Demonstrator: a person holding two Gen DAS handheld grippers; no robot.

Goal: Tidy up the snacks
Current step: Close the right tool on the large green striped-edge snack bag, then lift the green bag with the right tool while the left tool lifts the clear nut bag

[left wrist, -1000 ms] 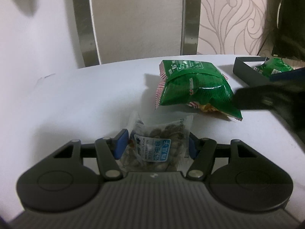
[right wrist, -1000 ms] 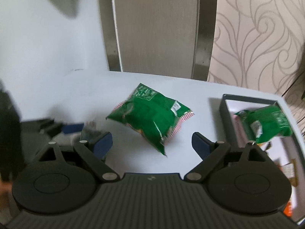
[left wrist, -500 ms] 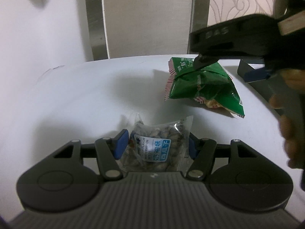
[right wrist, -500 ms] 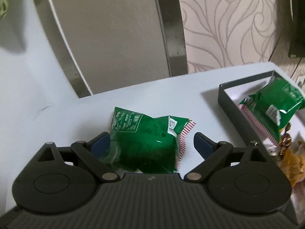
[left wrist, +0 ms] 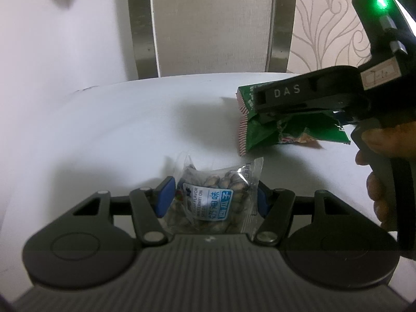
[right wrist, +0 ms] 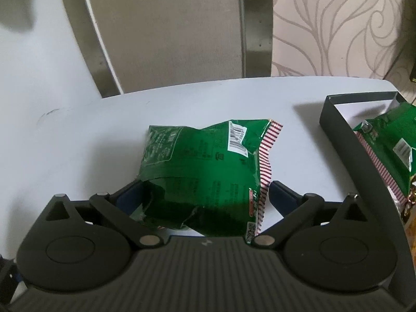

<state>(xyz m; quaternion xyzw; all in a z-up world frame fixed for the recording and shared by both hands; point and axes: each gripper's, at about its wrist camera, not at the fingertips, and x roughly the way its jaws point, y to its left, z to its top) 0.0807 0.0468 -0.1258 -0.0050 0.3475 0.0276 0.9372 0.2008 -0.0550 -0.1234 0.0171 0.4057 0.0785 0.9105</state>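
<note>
A clear packet of watermelon seeds (left wrist: 208, 208) with a blue label sits between the blue pads of my left gripper (left wrist: 213, 187), which is shut on it just above the white table (left wrist: 104, 135). A green snack bag (right wrist: 208, 166) with red-striped ends lies on the table. My right gripper (right wrist: 205, 195) straddles its near half with the jaws opening. The right pad stands just off the bag's striped edge. From the left wrist view the right gripper's black body (left wrist: 306, 91) covers the top of the green bag (left wrist: 262, 135).
A dark grey box (right wrist: 338, 130) stands at the table's right edge with another green bag (right wrist: 390, 140) and other snacks inside. A person's hand (left wrist: 377, 182) holds the right gripper's handle. A grey panel with metal uprights (right wrist: 169, 26) rises behind the table.
The right gripper swung left from beside the box, came down over the green bag and widened its jaws around it. The left gripper stayed put, still holding the seed packet.
</note>
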